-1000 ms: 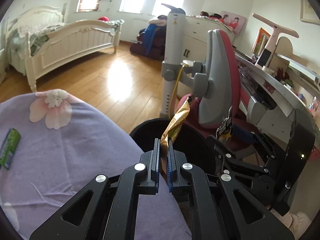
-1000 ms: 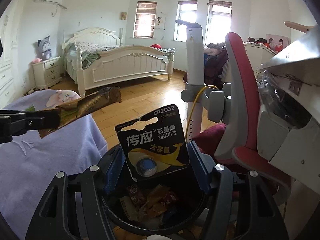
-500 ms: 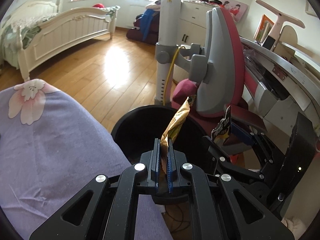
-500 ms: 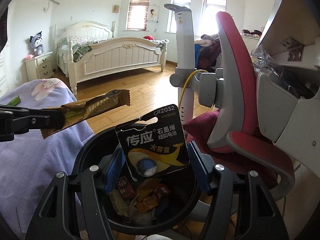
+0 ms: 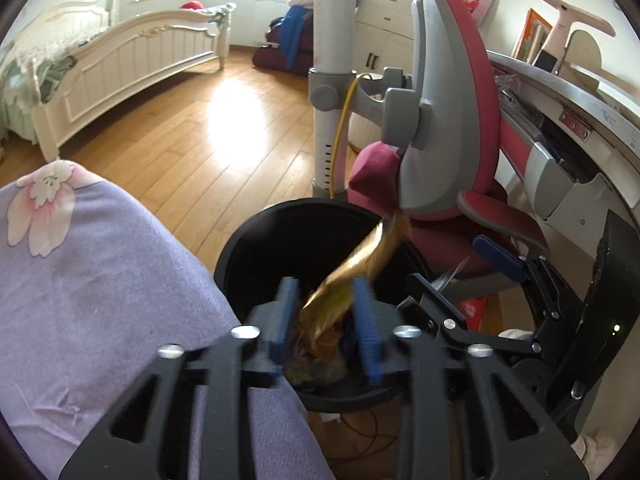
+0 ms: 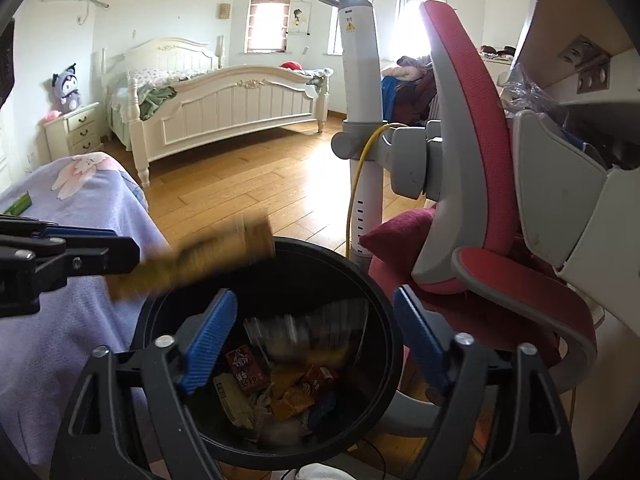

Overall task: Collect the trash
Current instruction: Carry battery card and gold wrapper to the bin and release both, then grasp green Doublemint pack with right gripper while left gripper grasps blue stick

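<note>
A black trash bin (image 5: pixel 256 240) (image 6: pixel 372 292) holds several wrappers. My left gripper (image 5: pixel 325 316) is open above the bin; a gold wrapper (image 5: pixel 360 260) falls loose between its jaws, blurred in the right wrist view (image 6: pixel 208 256). My right gripper (image 6: pixel 310 344) is open over the bin. The battery card (image 6: pixel 312 328) drops blurred into the bin below it. The right gripper also shows in the left wrist view (image 5: pixel 476 276), at the bin's right side.
A lilac flowered bedspread (image 5: pixel 100 280) lies left of the bin, with a green packet (image 6: pixel 18 205) on it. A red and grey chair (image 5: pixel 448 128), a white fan column (image 5: pixel 332 80) and a desk (image 5: pixel 568 92) stand close on the right. A white bed (image 6: pixel 224 100) stands beyond the wooden floor.
Both grippers opened. The gold wrapper left the left jaws and the battery card left the right jaws; both are falling into the bin. Both grippers moved closer over the bin.
</note>
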Motion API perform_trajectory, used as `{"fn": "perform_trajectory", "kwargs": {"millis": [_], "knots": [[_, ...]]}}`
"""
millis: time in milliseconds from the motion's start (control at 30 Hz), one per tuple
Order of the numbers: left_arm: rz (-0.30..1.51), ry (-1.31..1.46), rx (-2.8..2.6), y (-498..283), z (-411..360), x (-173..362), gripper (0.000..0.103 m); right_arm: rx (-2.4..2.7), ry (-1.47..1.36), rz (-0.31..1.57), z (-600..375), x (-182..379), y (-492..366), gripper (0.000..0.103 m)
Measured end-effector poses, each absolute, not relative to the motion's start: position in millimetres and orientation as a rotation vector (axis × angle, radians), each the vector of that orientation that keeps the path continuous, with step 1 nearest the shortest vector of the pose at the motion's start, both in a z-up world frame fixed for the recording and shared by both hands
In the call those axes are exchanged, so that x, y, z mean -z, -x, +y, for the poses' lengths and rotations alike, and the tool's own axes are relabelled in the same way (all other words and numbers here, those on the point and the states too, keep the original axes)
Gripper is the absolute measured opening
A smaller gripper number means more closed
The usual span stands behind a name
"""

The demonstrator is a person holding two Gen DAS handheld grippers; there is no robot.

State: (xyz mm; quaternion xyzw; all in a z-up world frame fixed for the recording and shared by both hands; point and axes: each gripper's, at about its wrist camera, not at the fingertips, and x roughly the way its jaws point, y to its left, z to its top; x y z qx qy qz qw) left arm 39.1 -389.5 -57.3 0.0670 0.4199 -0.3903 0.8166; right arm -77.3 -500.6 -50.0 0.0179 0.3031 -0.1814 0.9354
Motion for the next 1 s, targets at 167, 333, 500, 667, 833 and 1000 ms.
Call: {"fn": "perform_trajectory", "kwargs": {"millis": [167,333,500,667,833,1000], "knots": [[0.862,-0.119,0.819,-38,-373,47,0.059,0.356,-0.039,0.621,-495,46,80,0.082],[0.813,-0.091,0.787,-38,-345,31,0.061,0.314,-0.043,0.603,-480,35,79,0.082],[0.757,-0.045,0.707,-42,-297,14,0.071,0.249,-0.034,0.583,-458,16,67,0.082],[0.723,-0.003,0.604,-55,-231,2,0.078,0.155,-0.022,0.572,-424,-1,49,0.082],[0.714,0.024,0.507,-74,-160,-2,0.078,0.020,-0.044,0.595,-382,-13,18,0.081],[0.743,-0.012,0.446,-102,-100,11,0.076,-0.121,-0.072,0.655,-336,-17,-13,0.070]]}}
